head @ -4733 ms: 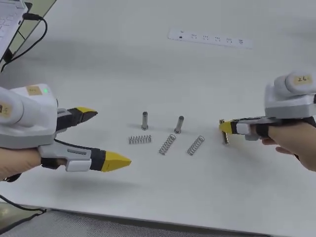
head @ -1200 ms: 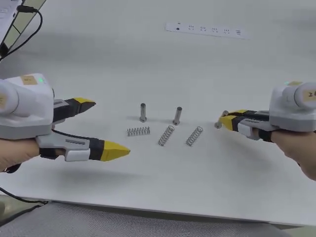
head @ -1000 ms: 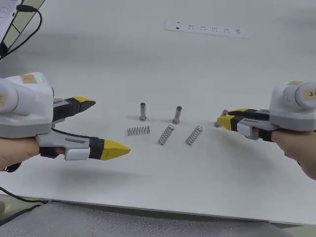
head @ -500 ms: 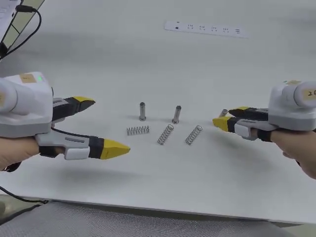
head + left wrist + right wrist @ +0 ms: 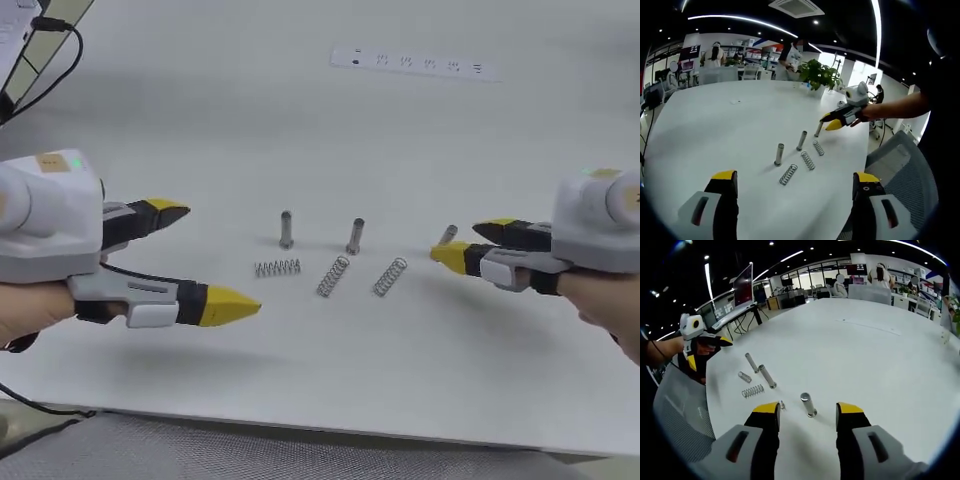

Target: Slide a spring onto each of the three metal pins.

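My left claw (image 5: 215,257) hangs over the worktop (image 5: 330,400) at the left, its jaws spread wide with nothing between them. To its right the left pin (image 5: 286,228) stands upright, and the left spring (image 5: 277,268) lies flat just in front of it. Next is the middle pin (image 5: 356,236), standing with a slight lean. The middle spring (image 5: 333,277) and right spring (image 5: 390,277) lie slantwise in front of it, apart from each other. All three springs lie on the worktop, off the pins. The right pin (image 5: 448,235) stands at the tips of my right claw (image 5: 458,241). In the right gripper view it sits between the parted jaws, and I can't tell whether either jaw touches it.
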`<state>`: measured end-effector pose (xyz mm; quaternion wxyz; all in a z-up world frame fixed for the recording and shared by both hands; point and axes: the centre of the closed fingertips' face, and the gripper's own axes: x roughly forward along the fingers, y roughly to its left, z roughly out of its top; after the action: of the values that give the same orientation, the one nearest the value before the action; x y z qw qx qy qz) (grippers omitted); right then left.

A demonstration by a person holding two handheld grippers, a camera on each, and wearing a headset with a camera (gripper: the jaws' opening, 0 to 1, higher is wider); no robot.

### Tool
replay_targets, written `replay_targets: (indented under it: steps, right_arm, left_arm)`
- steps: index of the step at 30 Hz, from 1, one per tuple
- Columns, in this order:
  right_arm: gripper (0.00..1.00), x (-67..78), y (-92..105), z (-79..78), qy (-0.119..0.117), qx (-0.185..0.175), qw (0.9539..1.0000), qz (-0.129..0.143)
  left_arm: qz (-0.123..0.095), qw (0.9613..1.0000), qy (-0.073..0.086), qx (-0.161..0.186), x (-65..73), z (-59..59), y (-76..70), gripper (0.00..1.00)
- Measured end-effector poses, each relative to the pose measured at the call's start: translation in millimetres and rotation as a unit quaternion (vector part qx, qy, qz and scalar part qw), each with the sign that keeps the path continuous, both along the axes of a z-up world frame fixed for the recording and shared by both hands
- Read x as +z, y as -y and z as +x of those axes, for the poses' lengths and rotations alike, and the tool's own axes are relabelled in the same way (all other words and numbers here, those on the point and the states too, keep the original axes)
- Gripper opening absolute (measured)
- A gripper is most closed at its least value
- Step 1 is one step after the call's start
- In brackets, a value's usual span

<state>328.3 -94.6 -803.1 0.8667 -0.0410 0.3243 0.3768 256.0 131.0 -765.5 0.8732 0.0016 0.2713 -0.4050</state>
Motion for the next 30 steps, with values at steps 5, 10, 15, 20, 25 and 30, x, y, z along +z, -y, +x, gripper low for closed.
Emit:
replay_targets:
  steps: [5, 10, 15, 20, 25, 30]
  right_arm:
    - [0.46, 1.0, 4.5, -2.0, -0.001, -0.001, 1.0, -0.001]
    - [0.46, 6.3, 7.5, -5.2, 0.002, 0.0, 1.0, 0.0]
    - [0.45, 8.6, 10.6, -8.9, 0.0, 0.001, 1.0, -0.001]
    - [0.45, 9.0, 13.4, -15.9, -0.009, -0.002, 1.0, 0.002]
    - [0.44, 10.2, 12.7, -24.1, -0.018, 0.002, 0.9998, 0.008]
    - [0.41, 10.6, 12.0, -33.2, -0.025, 0.008, 0.9996, 0.012]
  left_arm:
    - [0.001, 1.0, 0.0, -0.002, 0.7, 0.0, 1.3, 0.93]
    - [0.002, 1.0, 0.001, -0.003, 1.5, 0.3, 2.0, 0.92]
    - [0.003, 1.0, 0.0, -0.003, 1.3, 0.4, 1.9, 0.92]
    - [0.001, 1.0, 0.001, -0.004, 1.4, 0.0, 2.3, 0.92]
    - [0.001, 1.0, 0.002, -0.004, 1.2, 0.0, 1.7, 0.92]
    - [0.001, 1.0, 0.002, -0.002, 1.3, -0.6, 1.0, 0.92]
